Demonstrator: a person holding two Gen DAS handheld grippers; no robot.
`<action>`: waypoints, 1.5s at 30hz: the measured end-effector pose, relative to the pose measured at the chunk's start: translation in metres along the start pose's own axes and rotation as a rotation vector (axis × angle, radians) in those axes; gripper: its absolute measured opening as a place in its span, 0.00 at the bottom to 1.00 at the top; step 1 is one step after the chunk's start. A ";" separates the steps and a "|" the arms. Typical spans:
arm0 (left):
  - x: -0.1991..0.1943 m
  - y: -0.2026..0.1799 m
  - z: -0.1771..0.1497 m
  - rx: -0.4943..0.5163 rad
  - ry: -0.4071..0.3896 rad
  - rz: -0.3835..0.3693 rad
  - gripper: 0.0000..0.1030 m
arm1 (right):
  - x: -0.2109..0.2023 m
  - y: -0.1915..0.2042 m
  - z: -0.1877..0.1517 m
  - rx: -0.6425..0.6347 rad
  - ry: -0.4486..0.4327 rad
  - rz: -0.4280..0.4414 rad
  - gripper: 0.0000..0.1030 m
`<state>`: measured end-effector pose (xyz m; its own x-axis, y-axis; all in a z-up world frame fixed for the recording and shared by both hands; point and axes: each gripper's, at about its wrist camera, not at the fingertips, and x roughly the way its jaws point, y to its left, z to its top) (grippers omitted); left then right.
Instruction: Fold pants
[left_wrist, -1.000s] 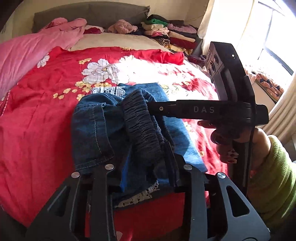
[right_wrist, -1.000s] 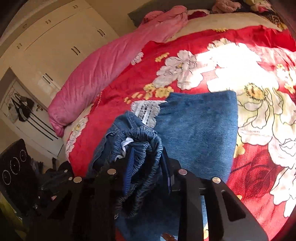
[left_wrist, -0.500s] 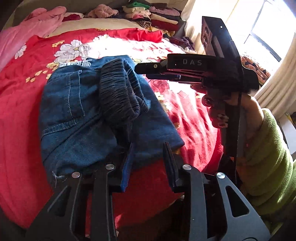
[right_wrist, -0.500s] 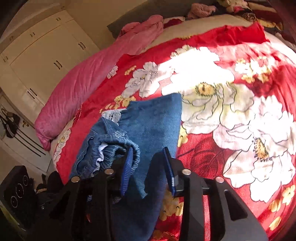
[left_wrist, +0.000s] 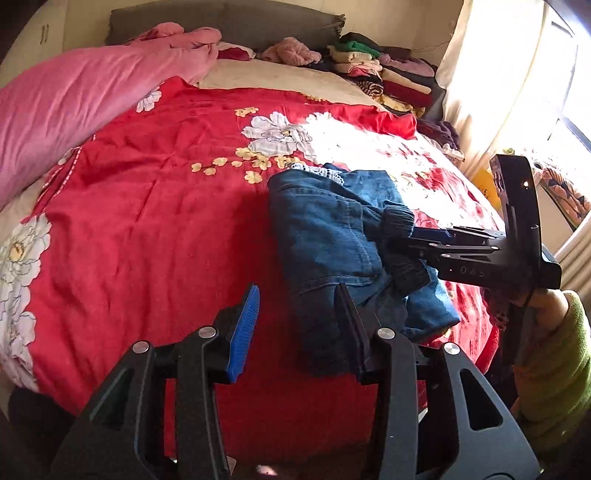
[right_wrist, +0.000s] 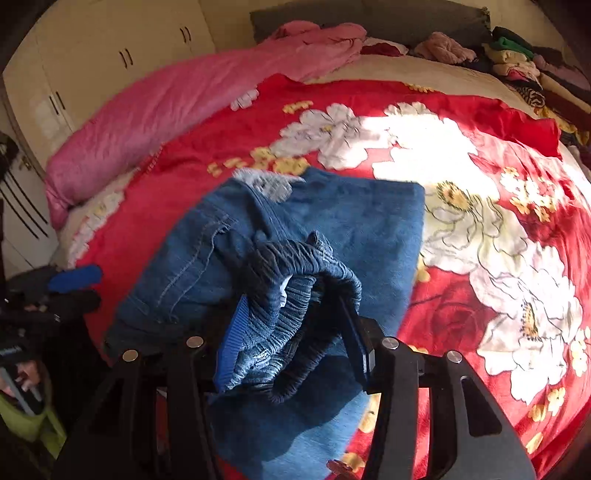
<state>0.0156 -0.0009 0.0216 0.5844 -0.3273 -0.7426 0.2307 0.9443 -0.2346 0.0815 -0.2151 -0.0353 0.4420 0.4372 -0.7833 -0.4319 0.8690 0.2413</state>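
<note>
- The left gripper (left_wrist: 295, 317) is sitting nearest the bed's edge, its jaws opening and parted with nothing but red cover showing between them; a second ago they were clamped on the pants' bunched denim.
- It has slid off to the left of the pants since then: only its right finger is overlapping the near left edge of the denim in the left wrist view, and whether that finger is actually touching the cloth I cannot tell.
- The right gripper (right_wrist: 291, 325) is closing, jaws about half parted, with the dark ribbed waistband (right_wrist: 295, 280) bunched up between its fingers; the cloth is filling the gap, though how firmly the pads are pressing is not clear.
- A second ago those jaws were much narrower, pinched tight on the same waistband.
- The pants (left_wrist: 328, 236) are lying folded on the red floral bedspread (left_wrist: 155, 206) towards the near right part of the bed, the waistband end riding on top, the white lace hem at the far edge.
- Earlier the denim was lifted in a heap between both grippers; now most of it is resting flat.
- A hand in a green sleeve (left_wrist: 554, 354) is gripping the right tool's handle.
- Further back, a pink quilt (left_wrist: 85, 96) is lying along the left side, and stacked folded clothes (left_wrist: 384, 70) are sitting at the far corner by the curtain.
</note>
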 end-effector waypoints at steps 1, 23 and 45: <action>0.000 0.001 -0.001 -0.001 0.001 -0.006 0.33 | -0.001 -0.004 -0.003 0.020 -0.005 0.012 0.46; 0.039 -0.003 0.074 0.057 0.035 -0.015 0.25 | -0.042 0.127 -0.045 -0.407 -0.105 0.100 0.52; 0.092 -0.015 0.070 0.076 0.125 -0.009 0.25 | 0.005 0.116 -0.078 -0.560 0.030 0.083 0.05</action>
<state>0.1203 -0.0475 0.0003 0.4817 -0.3245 -0.8141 0.2964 0.9345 -0.1971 -0.0274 -0.1301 -0.0561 0.3701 0.4849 -0.7924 -0.8189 0.5730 -0.0319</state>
